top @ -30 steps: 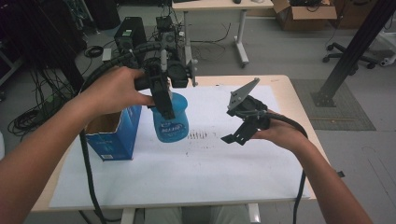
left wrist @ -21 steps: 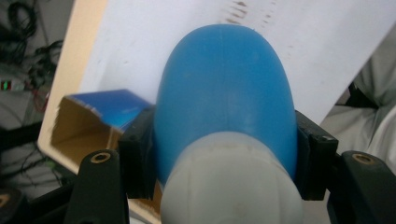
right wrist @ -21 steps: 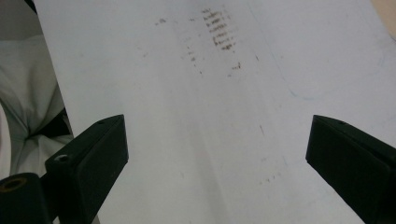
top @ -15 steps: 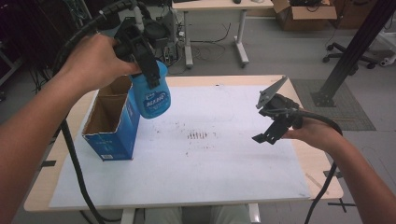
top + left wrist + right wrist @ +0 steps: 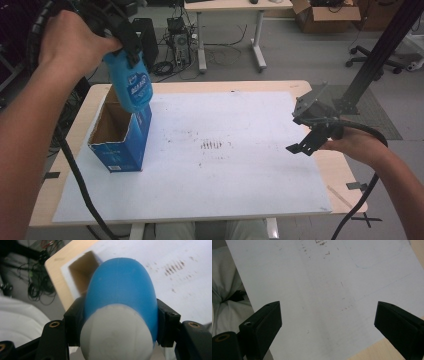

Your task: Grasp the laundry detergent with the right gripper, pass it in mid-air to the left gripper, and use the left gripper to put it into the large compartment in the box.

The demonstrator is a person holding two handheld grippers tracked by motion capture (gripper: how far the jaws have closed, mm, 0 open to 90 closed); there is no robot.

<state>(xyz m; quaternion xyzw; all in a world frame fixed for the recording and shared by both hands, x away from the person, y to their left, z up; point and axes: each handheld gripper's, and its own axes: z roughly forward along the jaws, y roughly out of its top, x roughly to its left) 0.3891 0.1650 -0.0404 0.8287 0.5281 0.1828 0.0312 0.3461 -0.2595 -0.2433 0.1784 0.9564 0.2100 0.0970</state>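
Right gripper [image 5: 306,141], near right edge of the tabletop [image 5: 345,175]: fingers [image 5: 260,326] spread wide, nothing between them, hovering over the white paper sheet [image 5: 240,170]. Park it there; it's well clear of the work.

Left gripper [image 5: 127,37], far left: fingers [image 5: 75,322] clamped hard on the blue plastic bottle with the white rounded end [image 5: 129,85], which hangs in the air over the open blue cardboard box [image 5: 122,145], lower end just above the box's right wall. Grip looks solid, a pad on each flank of the bottle.

My read: you're loading the bottle into the box. To do it clean:
- The left gripper view puts the box mouth [image 5: 82,275] left of the bottle. Shift left until the bottle's low end sits over the brown interior, not the wall.
- Square the bottle's tilt to the opening before lowering.
- Descend slow. The box is light and unrestrained, so a rim hit will likely tip or slide it.
- If it skids, bring the right gripper over to brace the near wall.
- Don't let go until the bottle bottoms out or is well inside.
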